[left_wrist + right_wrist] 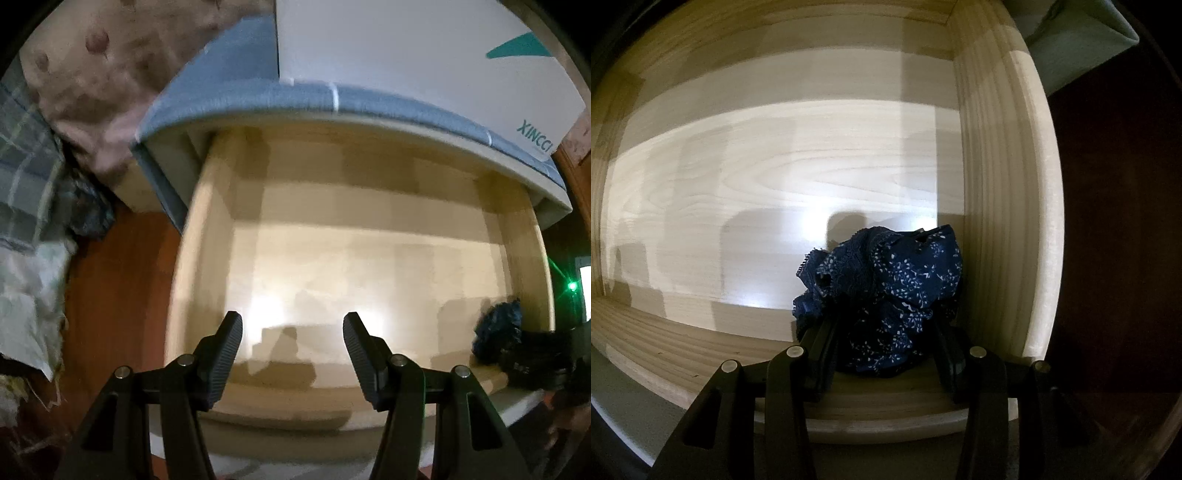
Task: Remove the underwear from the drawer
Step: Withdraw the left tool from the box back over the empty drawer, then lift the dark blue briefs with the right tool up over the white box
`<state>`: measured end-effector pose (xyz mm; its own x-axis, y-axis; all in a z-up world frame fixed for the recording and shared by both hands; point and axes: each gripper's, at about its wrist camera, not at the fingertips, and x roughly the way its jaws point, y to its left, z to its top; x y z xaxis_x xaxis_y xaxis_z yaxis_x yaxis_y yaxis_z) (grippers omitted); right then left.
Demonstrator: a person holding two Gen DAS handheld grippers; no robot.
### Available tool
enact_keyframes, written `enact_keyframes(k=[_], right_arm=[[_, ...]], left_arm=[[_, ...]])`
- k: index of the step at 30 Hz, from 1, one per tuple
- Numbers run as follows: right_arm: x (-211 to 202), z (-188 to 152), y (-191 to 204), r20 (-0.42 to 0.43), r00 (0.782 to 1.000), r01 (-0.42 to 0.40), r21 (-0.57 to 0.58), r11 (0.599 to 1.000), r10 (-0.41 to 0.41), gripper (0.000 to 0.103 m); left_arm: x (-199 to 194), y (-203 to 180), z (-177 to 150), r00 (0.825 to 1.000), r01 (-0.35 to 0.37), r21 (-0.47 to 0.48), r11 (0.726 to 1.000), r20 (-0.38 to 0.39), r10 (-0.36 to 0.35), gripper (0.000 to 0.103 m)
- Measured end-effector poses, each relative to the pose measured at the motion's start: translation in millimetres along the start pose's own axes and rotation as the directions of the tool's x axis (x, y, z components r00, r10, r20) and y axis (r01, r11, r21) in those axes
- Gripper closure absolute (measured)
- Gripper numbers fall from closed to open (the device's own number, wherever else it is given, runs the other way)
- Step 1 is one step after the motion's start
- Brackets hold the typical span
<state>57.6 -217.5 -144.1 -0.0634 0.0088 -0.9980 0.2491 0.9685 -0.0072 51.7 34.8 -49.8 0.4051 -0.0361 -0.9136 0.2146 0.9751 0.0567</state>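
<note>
The pale wooden drawer (207, 221) stands pulled out from under a bed. Its floor is bare apart from one piece of underwear. The dark blue underwear (886, 280), with white specks and a lace edge, lies bunched in the front right corner of the drawer (997, 184). My right gripper (877, 326) points straight down, and its two fingers press the bundle from both sides. In the left wrist view the underwear (496, 330) shows small at the far right. My left gripper (293, 332) hangs open over the drawer's middle, holding nothing.
Above the drawer runs the blue-grey bed edge (258, 96), with a white box (406, 48) lettered in teal on it. A pink flowered quilt (92, 85) and plaid cloth (26, 173) hang at the left over red-brown floor (122, 295). A green light (571, 286) glows at the right.
</note>
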Motion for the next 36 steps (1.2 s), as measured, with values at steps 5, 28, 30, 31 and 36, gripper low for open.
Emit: enact_keyframes(k=[5,28,30,31,36], right_arm=[[-1,-3,0,0.011,1.0,-0.008,-0.006,1.0,0.008,0.066],[-25,-38,0,0.239,0.97,-0.045,-0.019,0.999,0.048,0.085],[-30,-42,1,0.266,0.963,-0.05,-0.018,0.999,0.053,0.085],[-33,-44,1,0.28,0.958,-0.054,-0.015,0.998,0.056,0.085],[-56,-65,-6,0.373,0.925,-0.07,-0.013,0.997,0.07,0.085]], left_arm=[[-1,-5,-1,1.0,0.005,0.036,0.999,0.014,-0.006,0.045],[-11,-5,-4,0.998,0.033,0.032,0.999,0.049,-0.034,0.045],[-11,-4,-4,0.998,0.036,0.028,0.999,0.052,-0.038,0.045],[-12,-4,-4,0.998,0.039,0.026,0.999,0.052,-0.04,0.045],[-15,0,-4,0.997,0.05,0.006,0.999,0.062,-0.051,0.045]])
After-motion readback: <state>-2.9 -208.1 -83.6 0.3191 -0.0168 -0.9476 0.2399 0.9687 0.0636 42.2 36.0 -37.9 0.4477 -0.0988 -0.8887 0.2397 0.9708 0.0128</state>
